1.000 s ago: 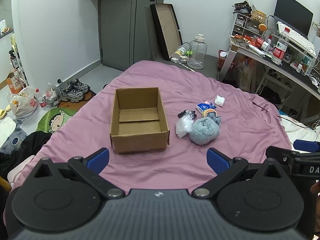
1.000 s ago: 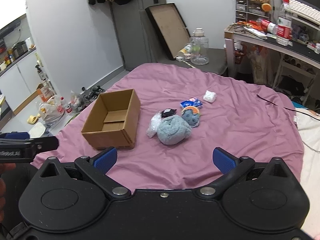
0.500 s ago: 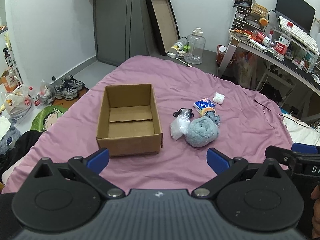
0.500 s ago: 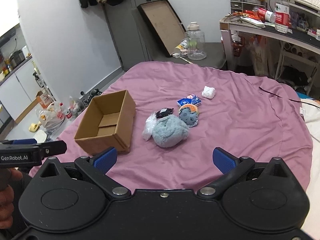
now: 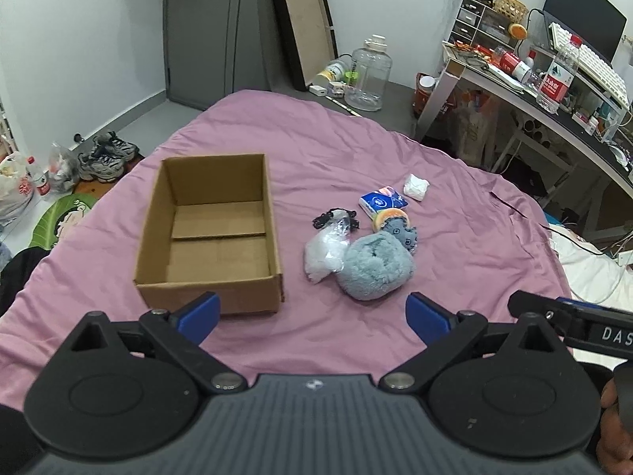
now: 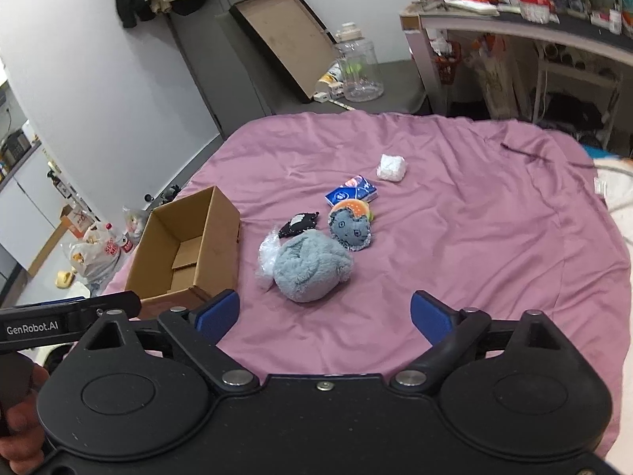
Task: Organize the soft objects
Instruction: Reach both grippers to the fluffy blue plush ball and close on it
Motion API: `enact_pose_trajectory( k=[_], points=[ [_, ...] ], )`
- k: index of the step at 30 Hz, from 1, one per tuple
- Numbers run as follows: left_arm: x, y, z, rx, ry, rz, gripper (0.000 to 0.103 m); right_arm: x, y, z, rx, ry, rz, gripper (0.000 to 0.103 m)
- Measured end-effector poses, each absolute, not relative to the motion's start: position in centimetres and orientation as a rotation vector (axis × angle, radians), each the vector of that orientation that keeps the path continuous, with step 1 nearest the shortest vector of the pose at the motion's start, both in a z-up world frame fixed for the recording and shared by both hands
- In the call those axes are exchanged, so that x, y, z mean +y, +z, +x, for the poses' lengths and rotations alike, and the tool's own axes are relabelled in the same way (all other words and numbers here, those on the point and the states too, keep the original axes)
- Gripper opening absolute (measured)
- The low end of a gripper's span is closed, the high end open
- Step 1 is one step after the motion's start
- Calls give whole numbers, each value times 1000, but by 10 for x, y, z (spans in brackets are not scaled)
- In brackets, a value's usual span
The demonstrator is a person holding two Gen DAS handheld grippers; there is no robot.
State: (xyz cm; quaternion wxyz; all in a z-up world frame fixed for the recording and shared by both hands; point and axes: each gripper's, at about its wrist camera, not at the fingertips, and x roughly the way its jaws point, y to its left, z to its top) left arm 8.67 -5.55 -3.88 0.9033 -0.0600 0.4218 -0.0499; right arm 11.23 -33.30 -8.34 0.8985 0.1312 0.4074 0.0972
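An open cardboard box (image 5: 209, 233) (image 6: 190, 245) sits empty on the purple bedspread (image 5: 356, 150). Right of it lies a cluster: a fluffy grey-blue plush (image 5: 374, 267) (image 6: 310, 267), a clear plastic bag (image 5: 324, 251), a small black item (image 5: 334, 215), a small grey doll with an orange back (image 5: 399, 227) (image 6: 350, 225), a blue tissue pack (image 5: 381, 202) (image 6: 350, 194) and a white wad (image 5: 415, 188) (image 6: 391, 167). My left gripper (image 5: 314, 316) stands open near the box's front corner. My right gripper (image 6: 324, 312) hovers just short of the plush; its jaws are closing with nothing between them.
A desk (image 5: 554, 107) crowded with bottles and a keyboard stands at the right. A large clear jug (image 5: 368, 75) and a leaning tray (image 5: 304, 23) are past the bed's far end. Shoes (image 5: 105, 156) and bags lie on the floor at left.
Both grippers have moved forward and down toward the bed, so the box and plush look larger. The right view has rolled, and its jaws stand slightly narrower.
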Motion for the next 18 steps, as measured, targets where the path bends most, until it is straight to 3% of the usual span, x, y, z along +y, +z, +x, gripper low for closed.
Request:
enact_pose_trajectory(
  k=[4, 18],
  points=[
    [-64, -43, 100, 878, -121, -119, 99, -341, -93, 122, 862, 187, 311, 85],
    [-81, -80, 156, 976, -158, -196, 68, -371, -136, 167, 934, 181, 598, 71]
  ],
)
